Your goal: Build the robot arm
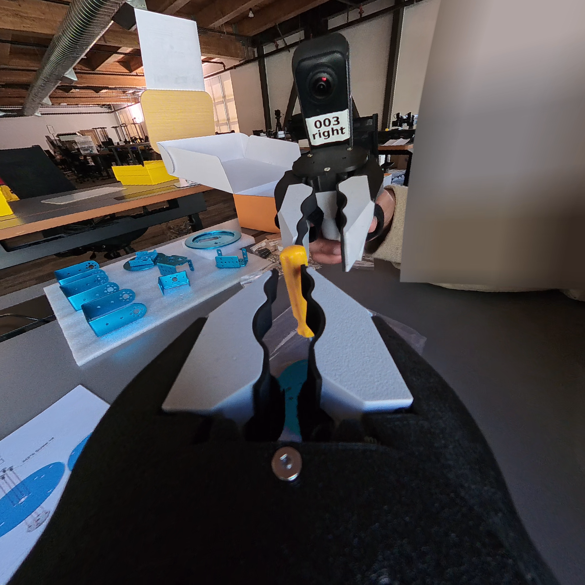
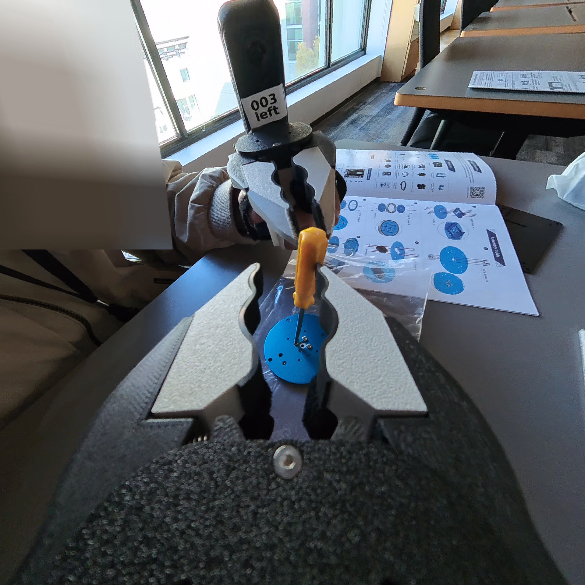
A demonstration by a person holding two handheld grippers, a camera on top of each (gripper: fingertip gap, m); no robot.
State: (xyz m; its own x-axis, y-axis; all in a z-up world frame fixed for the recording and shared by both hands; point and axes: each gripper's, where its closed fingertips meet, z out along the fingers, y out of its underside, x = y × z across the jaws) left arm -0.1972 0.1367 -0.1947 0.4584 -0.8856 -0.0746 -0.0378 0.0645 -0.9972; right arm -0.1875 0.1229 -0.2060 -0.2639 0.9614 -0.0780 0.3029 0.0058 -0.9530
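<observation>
A small yellow-handled screwdriver (image 2: 308, 266) stands upright between the fingers of the right hand-held gripper (image 2: 288, 269). Its tip is on a screw in the round blue perforated metal disc (image 2: 285, 357), which lies on the bench (image 2: 474, 364) below. That hand-held gripper gapes wider than the handle, and I cannot tell whether the left hand-held gripper (image 1: 288, 272) pinches it.

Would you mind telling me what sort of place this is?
Probably an open workshop or lab office: rows of desks under wooden beams, blue metal parts on foam, and an assembly booklet.

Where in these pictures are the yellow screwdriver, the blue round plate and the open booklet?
screwdriver (image 2: 308, 269): right wrist view, on its yellow handle.
blue round plate (image 2: 285, 357): right wrist view, on its bare face beside the holes.
booklet (image 2: 474, 228): right wrist view, on its lower open page.
</observation>
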